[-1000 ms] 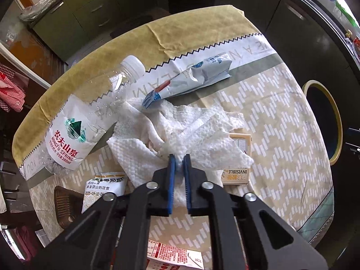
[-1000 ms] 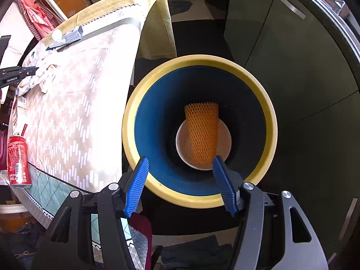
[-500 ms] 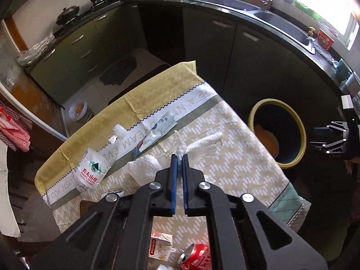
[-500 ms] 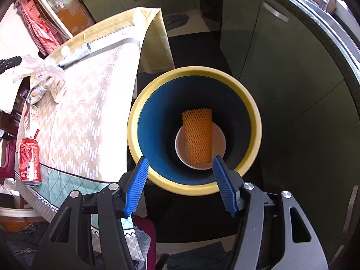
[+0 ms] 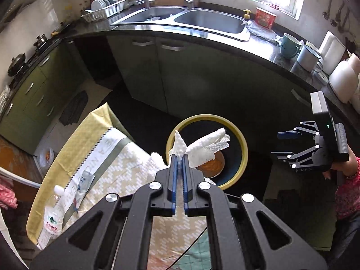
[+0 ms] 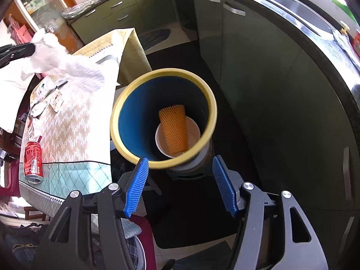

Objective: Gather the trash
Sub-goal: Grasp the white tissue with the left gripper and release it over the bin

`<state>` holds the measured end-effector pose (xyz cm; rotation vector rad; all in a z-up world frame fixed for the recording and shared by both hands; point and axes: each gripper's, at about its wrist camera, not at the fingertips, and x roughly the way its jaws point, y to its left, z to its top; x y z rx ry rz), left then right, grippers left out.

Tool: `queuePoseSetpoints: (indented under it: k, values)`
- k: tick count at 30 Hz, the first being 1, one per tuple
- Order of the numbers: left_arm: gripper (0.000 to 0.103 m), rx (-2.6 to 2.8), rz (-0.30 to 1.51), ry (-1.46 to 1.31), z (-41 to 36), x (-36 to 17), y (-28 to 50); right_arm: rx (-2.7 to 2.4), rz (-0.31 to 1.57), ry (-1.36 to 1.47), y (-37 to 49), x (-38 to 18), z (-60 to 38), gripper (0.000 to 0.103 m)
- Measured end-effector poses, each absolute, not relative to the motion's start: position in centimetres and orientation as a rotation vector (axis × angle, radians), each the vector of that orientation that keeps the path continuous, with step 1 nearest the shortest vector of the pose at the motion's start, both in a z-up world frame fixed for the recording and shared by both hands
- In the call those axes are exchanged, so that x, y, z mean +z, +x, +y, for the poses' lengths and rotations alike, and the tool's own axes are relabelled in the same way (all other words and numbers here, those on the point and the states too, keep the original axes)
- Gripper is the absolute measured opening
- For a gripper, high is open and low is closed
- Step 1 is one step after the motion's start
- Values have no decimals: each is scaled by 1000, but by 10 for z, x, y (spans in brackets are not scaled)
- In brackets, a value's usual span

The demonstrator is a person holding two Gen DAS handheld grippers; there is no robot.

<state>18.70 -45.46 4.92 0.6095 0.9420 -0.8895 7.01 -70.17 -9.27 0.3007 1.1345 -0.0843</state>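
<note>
The left gripper, pinching the paper towel, has lifted it off the tabletop toward the trash bin. The right gripper hangs spread beside that bin, a plastic bottle left behind.

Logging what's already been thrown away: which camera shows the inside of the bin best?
The right wrist view. It looks straight down into the bin, showing an orange foam net lying over a paper bowl. In the left wrist view, the paper towel held by the left gripper covers most of the opening.
</note>
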Motion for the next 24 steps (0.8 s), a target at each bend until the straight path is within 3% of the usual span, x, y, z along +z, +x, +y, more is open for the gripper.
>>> queuePoseSetpoints:
  k: [6,7,8,10,16,21,24]
  values:
    - [5,-917,994,657,-503,4,184,-111,1143,336,45,-102,-720,60]
    - [11,-916,1006,668,-509,-5,184,-113,1144,339,43,-102,-722,62]
    - [31,-913,1012,686,-512,-14,183,-115,1145,342,42,-103,-722,62]
    - [48,-904,996,709,-515,-26,181,-114,1140,343,41,-102,-724,62]
    - [48,-929,970,647,-487,3,179,-83,1134,329,46,-98,-717,62]
    - [49,-878,887,538,-414,66,183,5,1142,277,74,-96,-689,62]
    - [54,-796,861,486,-359,87,183,77,1154,219,105,-92,-659,62]
